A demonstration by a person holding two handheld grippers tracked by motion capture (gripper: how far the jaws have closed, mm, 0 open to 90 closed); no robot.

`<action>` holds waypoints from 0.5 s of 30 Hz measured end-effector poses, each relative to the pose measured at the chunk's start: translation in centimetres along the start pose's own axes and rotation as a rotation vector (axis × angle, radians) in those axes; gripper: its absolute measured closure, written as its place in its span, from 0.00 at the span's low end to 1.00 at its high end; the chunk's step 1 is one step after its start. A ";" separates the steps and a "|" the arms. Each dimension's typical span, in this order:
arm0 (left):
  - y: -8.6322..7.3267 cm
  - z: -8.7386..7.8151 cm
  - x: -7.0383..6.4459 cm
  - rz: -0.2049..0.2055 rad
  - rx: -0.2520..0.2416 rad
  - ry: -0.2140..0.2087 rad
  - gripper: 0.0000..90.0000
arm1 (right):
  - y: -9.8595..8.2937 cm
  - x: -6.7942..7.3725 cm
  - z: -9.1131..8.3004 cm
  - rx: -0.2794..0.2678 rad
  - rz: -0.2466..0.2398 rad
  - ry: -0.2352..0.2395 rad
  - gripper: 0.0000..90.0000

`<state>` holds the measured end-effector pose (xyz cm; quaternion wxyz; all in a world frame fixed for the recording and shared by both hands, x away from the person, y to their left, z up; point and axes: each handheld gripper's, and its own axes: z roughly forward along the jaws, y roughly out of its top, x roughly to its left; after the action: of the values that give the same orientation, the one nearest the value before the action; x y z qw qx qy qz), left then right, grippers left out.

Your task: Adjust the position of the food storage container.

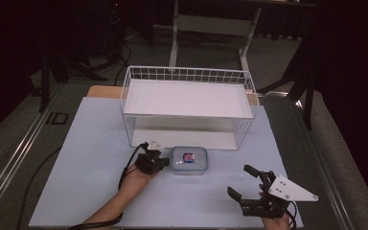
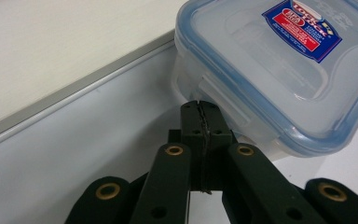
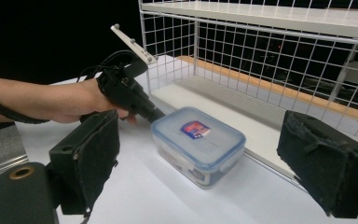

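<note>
A clear plastic container [image 1: 189, 159] with a blue-rimmed lid and a red-and-blue label sits on the pale table, just in front of the wire rack. My left gripper [image 1: 165, 163] is at its left side, jaws shut. In the left gripper view the shut tips [image 2: 199, 104] touch a side latch of the container [image 2: 279, 70], with nothing visibly between them. My right gripper [image 1: 239, 179] is held open near the table's front right, apart from the box. In the right gripper view it [image 3: 207, 163] frames the container [image 3: 198, 140] and the left gripper [image 3: 154, 115] farther off.
A white wire rack [image 1: 127, 103] with a white shelf board on top stands behind the container; its wire wall [image 3: 242, 51] rises close by. The pale table mat [image 1: 91, 143] stretches left and front. A cable trails from the left hand.
</note>
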<state>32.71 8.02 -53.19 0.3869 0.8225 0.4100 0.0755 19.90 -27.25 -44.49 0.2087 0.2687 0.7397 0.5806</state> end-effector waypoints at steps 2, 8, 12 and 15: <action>0.2 0.3 -0.2 0.010 0.001 -0.004 1.00 | 0.0 0.0 0.0 0.002 0.001 0.003 0.14; 0.6 1.0 -0.5 0.005 -0.015 -0.016 1.00 | -0.1 -0.1 0.1 0.006 0.006 0.006 0.14; 0.8 1.3 -0.3 -0.002 -0.015 -0.019 1.00 | -0.1 -0.1 0.1 0.008 0.007 0.007 0.14; 0.9 1.2 -0.2 0.003 -0.015 -0.017 1.00 | -0.1 -0.1 0.1 0.012 0.005 0.007 0.14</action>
<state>33.67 6.82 -53.37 0.3962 0.8210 0.4047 0.0722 20.04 -27.22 -44.65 0.2030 0.2699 0.7431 0.5777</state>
